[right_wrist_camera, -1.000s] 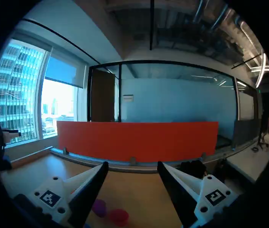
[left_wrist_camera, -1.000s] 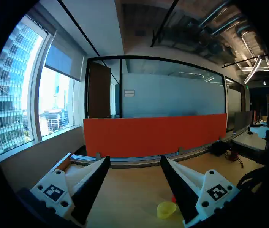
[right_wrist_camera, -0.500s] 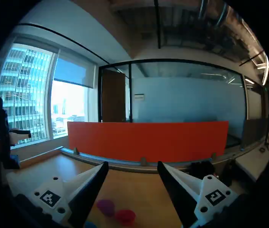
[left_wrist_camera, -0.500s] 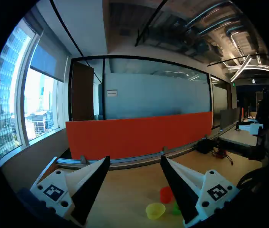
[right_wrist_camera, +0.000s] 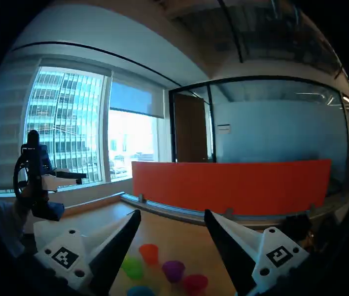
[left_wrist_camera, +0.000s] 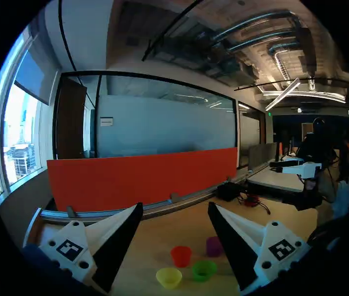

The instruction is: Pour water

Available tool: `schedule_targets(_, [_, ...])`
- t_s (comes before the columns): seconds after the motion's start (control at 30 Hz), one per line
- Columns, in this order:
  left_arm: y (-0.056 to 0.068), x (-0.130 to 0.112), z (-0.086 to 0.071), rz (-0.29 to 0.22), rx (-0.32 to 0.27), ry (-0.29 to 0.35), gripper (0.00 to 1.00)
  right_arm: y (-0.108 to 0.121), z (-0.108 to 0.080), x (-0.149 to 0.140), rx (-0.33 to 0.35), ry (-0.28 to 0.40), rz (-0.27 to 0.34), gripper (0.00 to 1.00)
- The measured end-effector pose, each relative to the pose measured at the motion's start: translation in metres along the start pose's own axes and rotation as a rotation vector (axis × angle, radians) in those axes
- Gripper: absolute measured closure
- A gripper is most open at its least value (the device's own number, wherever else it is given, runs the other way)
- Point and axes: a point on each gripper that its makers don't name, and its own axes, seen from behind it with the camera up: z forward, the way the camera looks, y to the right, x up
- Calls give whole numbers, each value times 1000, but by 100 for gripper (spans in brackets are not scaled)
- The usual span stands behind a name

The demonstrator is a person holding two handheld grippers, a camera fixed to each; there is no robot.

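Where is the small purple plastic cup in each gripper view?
Left gripper view: small purple plastic cup low, right of centre.
Right gripper view: same cup low, at centre.
Shared landmark: long orange partition panel across the middle, beyond the cup.

Place: open-plan office, upper floor of a city tower.

Evidence:
- Long light wooden desk top (left_wrist_camera: 169,237) backed by a flat orange divider panel (left_wrist_camera: 140,177) in a grey metal rail.
- Frosted glass-walled meeting room (left_wrist_camera: 164,128) in a black frame, with a brown wooden door (left_wrist_camera: 70,123) and a small white sign (left_wrist_camera: 106,121).
- Open ceiling with bare silver ducts and pipes (left_wrist_camera: 253,34); slim white strip lamps (left_wrist_camera: 283,93).
- Tall windows (right_wrist_camera: 66,128) facing glass high-rises, with a grey roller blind (right_wrist_camera: 137,101) half drawn.
- Further white work desks (left_wrist_camera: 273,178) in rows to the side, with black cables (left_wrist_camera: 248,200) bunched near the divider.
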Motion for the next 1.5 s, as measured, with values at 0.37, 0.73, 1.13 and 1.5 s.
schedule_targets(0.37, [19, -11, 6, 36, -90, -30, 2, -16, 3, -10, 78, -61, -40, 1])
schedule_targets(0.73, [32, -30, 8, 76, -159, -74, 2, -30, 0, -27, 152, -124, -85, 1])
schedule_targets(1.13, [40, -79, 14, 52, -200, -155, 2, -42, -7, -75, 220, -220, -113, 0])
schedule_targets(1.5, [48, -120, 16, 57, -240, -200, 2, -51, -13, -123, 274, -289, -148, 0])
